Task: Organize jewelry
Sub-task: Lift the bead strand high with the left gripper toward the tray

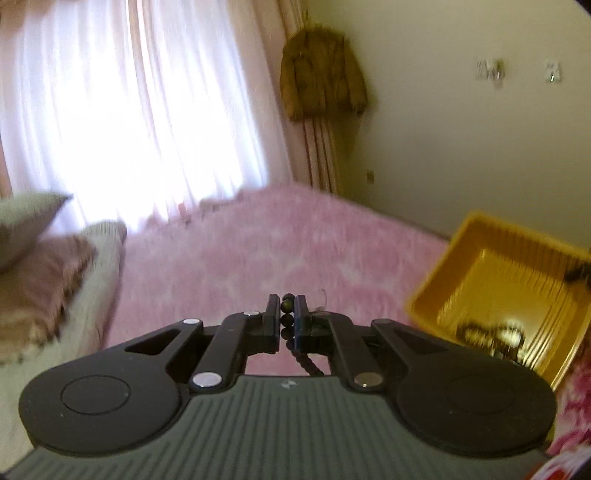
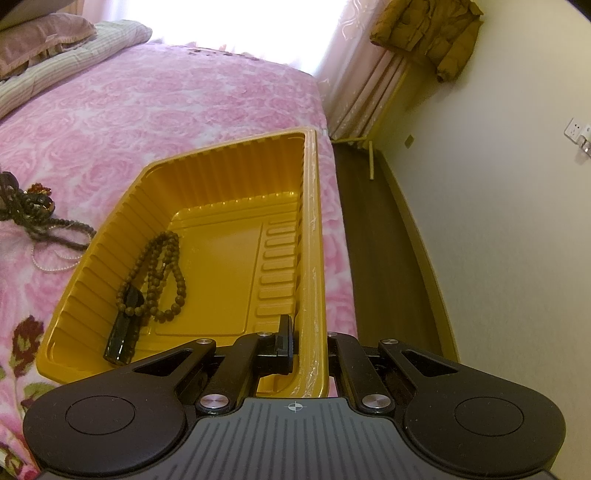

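While left gripper (image 1: 287, 317) pinches bead strand (image 1: 287, 320), yellow tray (image 1: 436, 280) rightward

A pink rose-patterned blanket (image 2: 192, 99) covers the bed. Beyond it hangs a bright curtain (image 1: 122, 107), with a brown jacket (image 2: 428, 33) beside it.

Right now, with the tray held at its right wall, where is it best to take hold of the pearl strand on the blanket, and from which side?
Grip the pale pearl strand at its loop lying free on the pink blanket, left of the yellow tray, probably coming from above. Farther up it runs into the tangled dark jewelry pile, where the fingers would likely catch other pieces too.
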A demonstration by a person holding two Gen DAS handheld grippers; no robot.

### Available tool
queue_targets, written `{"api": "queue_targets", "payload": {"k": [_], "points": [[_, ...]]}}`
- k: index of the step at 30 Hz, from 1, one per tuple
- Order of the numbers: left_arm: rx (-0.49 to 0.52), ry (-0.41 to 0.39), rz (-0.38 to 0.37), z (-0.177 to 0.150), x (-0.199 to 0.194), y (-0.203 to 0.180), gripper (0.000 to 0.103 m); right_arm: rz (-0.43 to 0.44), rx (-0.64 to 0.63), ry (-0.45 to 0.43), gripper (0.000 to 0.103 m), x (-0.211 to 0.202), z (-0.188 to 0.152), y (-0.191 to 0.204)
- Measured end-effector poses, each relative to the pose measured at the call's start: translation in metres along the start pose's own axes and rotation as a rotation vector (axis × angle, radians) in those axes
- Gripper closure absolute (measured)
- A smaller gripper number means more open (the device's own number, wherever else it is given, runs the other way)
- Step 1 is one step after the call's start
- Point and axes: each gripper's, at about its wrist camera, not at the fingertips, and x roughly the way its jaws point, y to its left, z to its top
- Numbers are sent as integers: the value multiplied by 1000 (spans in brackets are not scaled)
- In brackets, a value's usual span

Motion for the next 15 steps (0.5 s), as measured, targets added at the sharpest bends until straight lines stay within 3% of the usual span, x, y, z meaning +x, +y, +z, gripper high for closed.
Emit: {"api": "queue_targets", "payload": {"k": [6,15], "points": [[20,-121,-24,53,-22,6,97,0,0,0,99,0,0,0],[49,-240,-55,114,-48,9,97,-6,-4,-7,99,0,0,1]]}}
